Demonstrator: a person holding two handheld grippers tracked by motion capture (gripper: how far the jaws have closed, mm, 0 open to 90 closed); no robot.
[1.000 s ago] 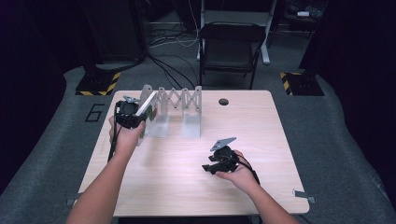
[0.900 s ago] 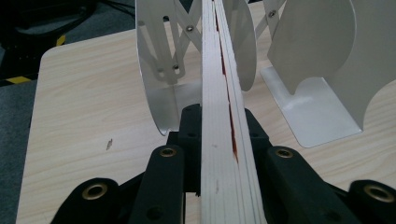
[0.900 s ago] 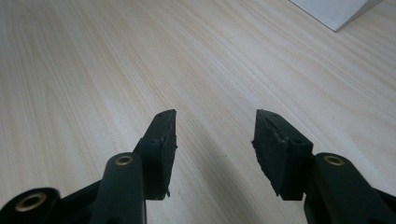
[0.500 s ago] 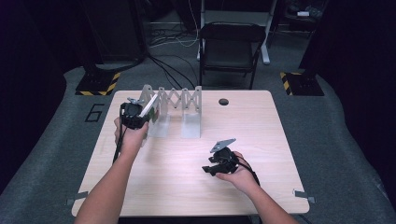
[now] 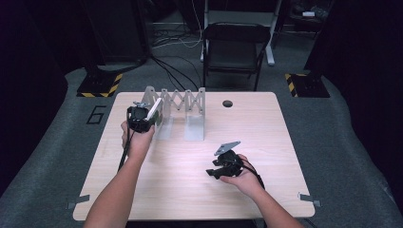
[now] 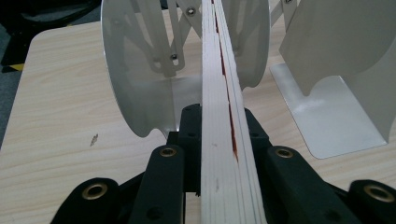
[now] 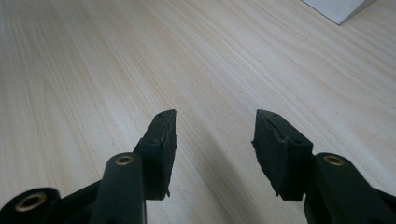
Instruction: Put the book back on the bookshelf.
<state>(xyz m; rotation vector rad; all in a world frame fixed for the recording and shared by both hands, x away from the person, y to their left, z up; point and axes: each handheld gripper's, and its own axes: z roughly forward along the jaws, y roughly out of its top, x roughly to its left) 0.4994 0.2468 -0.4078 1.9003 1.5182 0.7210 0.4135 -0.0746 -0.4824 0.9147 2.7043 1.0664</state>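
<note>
Left gripper (image 6: pixel 219 186) clamped on a thin book (image 6: pixel 224 116), held edge-up at the left-hand plates of the white expanding rack (image 5: pixel 183 102); right gripper (image 7: pixel 212 135) half open, empty, on the table (image 5: pixel 285 133) well right of the rack.

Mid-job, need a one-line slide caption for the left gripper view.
Left claw shut on a thin book, edge-on, in front of the white expanding rack.

Thin pale book (image 6: pixel 223 121) w/ red streak along pages, upright, edge-on, just beside leftmost panel of white metal accordion rack (image 6: pixel 140 70).
</note>
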